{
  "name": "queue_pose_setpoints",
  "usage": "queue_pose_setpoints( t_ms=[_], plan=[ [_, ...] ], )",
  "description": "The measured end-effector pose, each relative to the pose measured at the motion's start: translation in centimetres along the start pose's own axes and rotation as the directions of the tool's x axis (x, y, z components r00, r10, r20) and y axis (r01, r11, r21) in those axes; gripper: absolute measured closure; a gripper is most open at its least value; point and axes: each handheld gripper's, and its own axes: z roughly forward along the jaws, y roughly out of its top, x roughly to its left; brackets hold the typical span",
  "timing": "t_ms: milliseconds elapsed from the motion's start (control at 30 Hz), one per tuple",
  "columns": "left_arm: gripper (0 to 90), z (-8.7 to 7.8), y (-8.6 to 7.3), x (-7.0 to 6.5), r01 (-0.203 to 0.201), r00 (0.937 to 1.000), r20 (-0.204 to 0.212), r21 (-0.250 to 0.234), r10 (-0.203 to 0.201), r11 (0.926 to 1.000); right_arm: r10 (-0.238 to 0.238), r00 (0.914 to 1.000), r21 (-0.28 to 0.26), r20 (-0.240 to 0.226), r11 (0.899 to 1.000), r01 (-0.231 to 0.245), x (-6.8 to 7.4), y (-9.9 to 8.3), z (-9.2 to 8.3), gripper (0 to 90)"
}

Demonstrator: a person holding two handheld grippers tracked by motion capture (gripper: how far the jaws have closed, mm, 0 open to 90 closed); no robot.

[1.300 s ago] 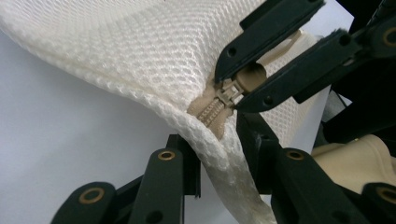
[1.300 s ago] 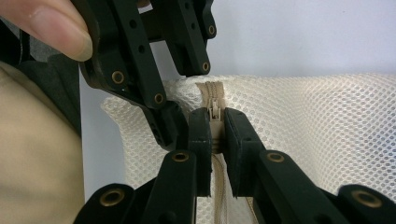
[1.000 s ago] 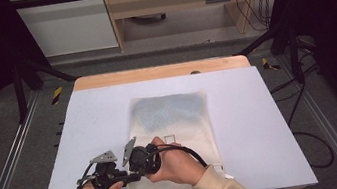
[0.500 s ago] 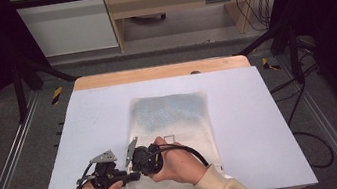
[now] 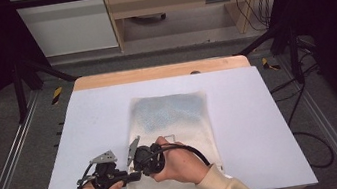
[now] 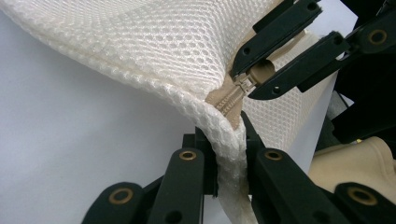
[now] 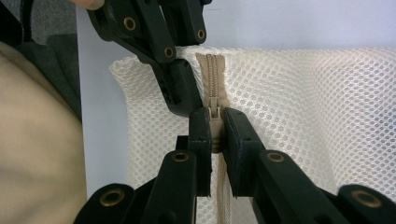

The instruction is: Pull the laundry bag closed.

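White mesh bag (image 5: 173, 124) and both grippers unmoved.

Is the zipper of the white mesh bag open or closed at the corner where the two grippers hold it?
Closed there: the beige zipper shows meshed teeth between its slider and the white mesh bag's corner. Beyond the slider, cannot tell.

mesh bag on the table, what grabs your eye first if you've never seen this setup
First, the cream mesh bag flat in the middle of the pale table, its near-left corner pinched between two black grippers. The left gripper clamps the bag's corner edge, while the right gripper is shut on the tan zipper pull right beside it. A hand in a cream sleeve holds the right gripper at the near edge.
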Motion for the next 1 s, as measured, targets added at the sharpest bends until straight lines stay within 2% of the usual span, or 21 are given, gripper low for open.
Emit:
queue_pose_setpoints(
  t_ms=[267,1000],
  plan=[
    [84.3,0.37,-0.02,-0.23,-0.01,1.0,0.001,0.008,0.01,0.9999,0.0,1.0,0.001,0.001,1.0,0.0,-0.01,-0.23,-0.1,81.9],
    [84.3,0.23,0.04,-0.7,-0.024,0.9997,-0.012,-0.022,0.023,0.9995,0.021,0.9998,0.001,0.007,1.0,-0.021,0.15,-0.51,-0.49,81.9]
  ],
)
